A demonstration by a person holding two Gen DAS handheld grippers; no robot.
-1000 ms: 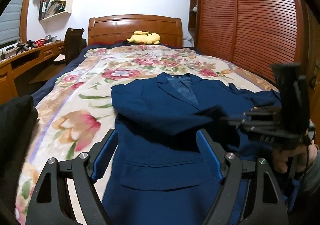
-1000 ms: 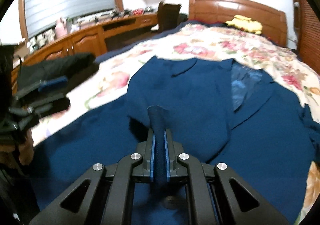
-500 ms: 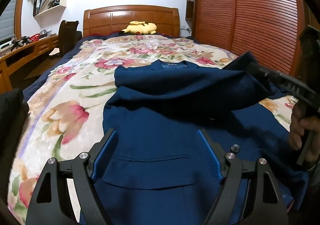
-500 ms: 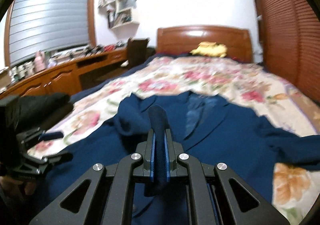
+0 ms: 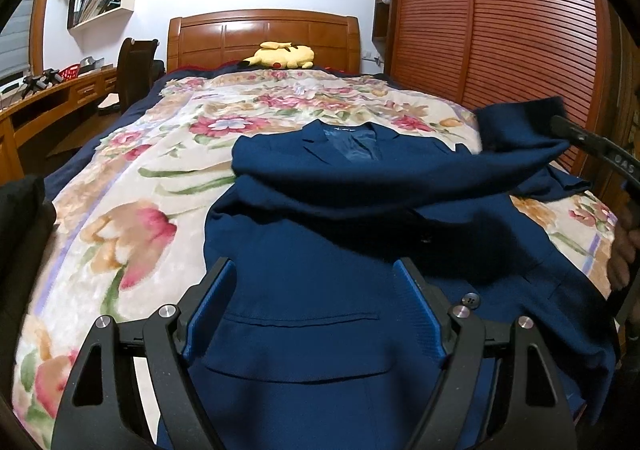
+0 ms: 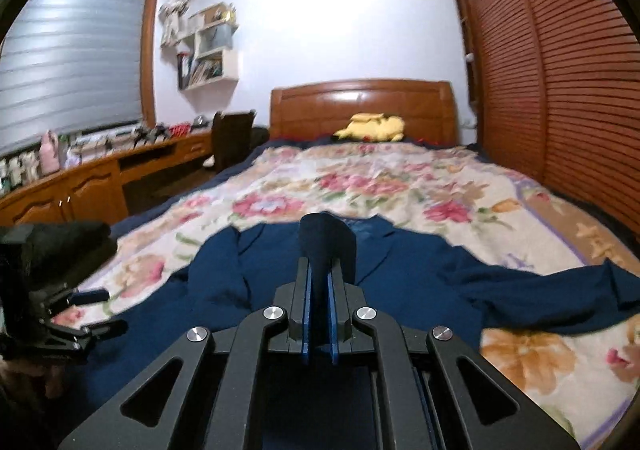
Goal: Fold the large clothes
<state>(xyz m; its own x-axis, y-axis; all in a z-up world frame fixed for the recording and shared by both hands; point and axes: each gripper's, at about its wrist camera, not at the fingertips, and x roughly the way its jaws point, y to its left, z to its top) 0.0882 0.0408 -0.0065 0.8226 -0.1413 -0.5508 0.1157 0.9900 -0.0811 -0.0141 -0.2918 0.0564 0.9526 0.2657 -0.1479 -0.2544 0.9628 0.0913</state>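
- The navy blazer [image 5: 320, 290] lies face up on the bed's floral blanket [image 5: 132, 178], collar toward the headboard [image 5: 264, 34], pocket flap nearest the camera.
- One sleeve [image 5: 420, 170] is lifted off the jacket and stretched across its chest toward the right, cuff end up in the air.
- The right tool [image 6: 320, 290] is clamped tight on that sleeve's cuff, fabric poking up between the blue pads.
- The left tool [image 5: 316, 302] hangs over the lower front of the blazer, fingers spread wide, nothing pinched.
- A yellow plush toy [image 5: 282, 55] sits by the headboard, slatted wardrobe doors [image 5: 500, 30] on the right, a wooden worktop [image 6: 100, 174] along the left wall.
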